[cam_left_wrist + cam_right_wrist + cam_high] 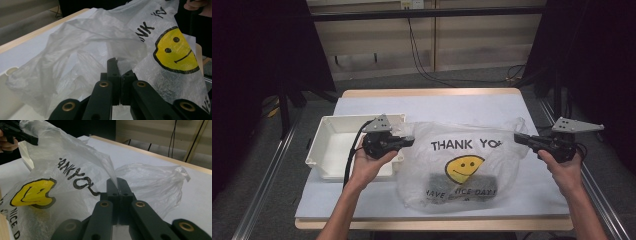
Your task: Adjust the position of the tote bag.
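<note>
Stretching between the two hands, a thin translucent plastic bag point(462, 165) is held up by its upper edge above the table point(532, 200), with its lower part resting on the table's pale cover near the front edge. The left tongs point(411, 141) are seen closed tight on the bag's left corner; in the left gripper view point(115, 60) the two black jaws are pressed together with a fold of film pinched at their tips. The right tongs point(517, 137) are likewise closed, and in the right gripper view point(118, 181) a peak of film is seen clamped between the jaws and pulled up to a point. The bag is printed with black lettering and a yellow smiling face point(463, 168), both turned toward the person's side. A dark, flat object point(459, 182) can be made out inside the bag, low down behind the lettering; what it is cannot be told through the film, though it may be a grey block or pad. A white rectangular tray point(332, 145) is placed on the table's left part, just beside the bag, and the left hand point(369, 162) is held over its near right corner. The right hand point(564, 167) is held near the table's right edge. Each gripper is topped by a grey three-cornered plate, and a black cable is trailed from the left one across the tray.
</note>
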`<state>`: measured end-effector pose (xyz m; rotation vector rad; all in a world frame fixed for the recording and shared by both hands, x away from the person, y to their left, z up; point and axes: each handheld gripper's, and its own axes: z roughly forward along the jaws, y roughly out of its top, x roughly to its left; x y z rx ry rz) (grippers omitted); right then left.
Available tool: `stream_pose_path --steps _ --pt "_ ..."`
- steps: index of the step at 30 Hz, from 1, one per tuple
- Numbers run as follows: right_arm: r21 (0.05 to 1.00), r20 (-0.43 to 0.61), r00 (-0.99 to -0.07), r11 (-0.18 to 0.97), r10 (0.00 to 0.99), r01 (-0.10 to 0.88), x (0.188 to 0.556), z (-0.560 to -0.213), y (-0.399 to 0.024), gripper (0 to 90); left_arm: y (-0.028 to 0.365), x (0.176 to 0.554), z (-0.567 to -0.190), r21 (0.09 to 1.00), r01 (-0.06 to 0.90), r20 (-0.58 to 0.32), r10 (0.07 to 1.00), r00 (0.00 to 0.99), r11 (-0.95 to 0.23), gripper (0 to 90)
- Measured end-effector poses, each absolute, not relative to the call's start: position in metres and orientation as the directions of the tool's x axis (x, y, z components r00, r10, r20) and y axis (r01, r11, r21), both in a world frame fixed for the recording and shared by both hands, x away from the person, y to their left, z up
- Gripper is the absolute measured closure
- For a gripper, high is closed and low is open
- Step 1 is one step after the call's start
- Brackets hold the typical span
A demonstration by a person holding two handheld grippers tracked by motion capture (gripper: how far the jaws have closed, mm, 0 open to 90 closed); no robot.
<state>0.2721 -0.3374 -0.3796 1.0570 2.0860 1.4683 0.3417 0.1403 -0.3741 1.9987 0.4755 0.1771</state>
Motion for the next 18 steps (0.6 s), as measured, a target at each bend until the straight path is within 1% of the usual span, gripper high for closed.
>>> stream_pose_path --steps 5,6,7,8,12,15,18 --pt "0.923 0.103 -0.660 0.176 0.744 0.343 0.266 -0.371 -0.333 90.0 0.142 0.336 -0.366 0.899 0.240 -0.086 0.389 0.917 -0.367 89.7" --pt "0.925 0.097 -0.659 0.177 0.746 0.337 0.265 -0.370 -0.333 90.0 0.144 0.334 -0.363 0.912 0.241 -0.109 0.370 0.922 -0.333 89.7" --pt "0.926 0.100 -0.657 0.171 0.747 0.336 0.264 -0.368 -0.333 90.0 0.144 0.334 -0.363 0.912 0.241 -0.109 0.370 0.922 -0.333 89.7" --pt "0.926 0.100 -0.657 0.171 0.747 0.336 0.264 -0.368 -0.333 90.0 0.144 0.333 -0.361 0.911 0.228 -0.087 0.381 0.920 -0.344 89.7" --pt "0.933 0.109 -0.665 0.156 0.739 0.326 0.262 -0.362 -0.334 90.0 0.151 0.329 -0.356 0.918 0.221 -0.080 0.389 0.918 -0.331 89.8" --pt "0.939 0.099 -0.677 0.156 0.729 0.306 0.257 -0.356 -0.333 90.0 0.155 0.319 -0.351 0.928 0.198 -0.073 0.366 0.928 -0.316 89.8" --pt "0.941 0.094 -0.677 0.158 0.730 0.301 0.254 -0.355 -0.333 90.0 0.157 0.311 -0.349 0.931 0.182 -0.056 0.369 0.928 -0.316 89.8"
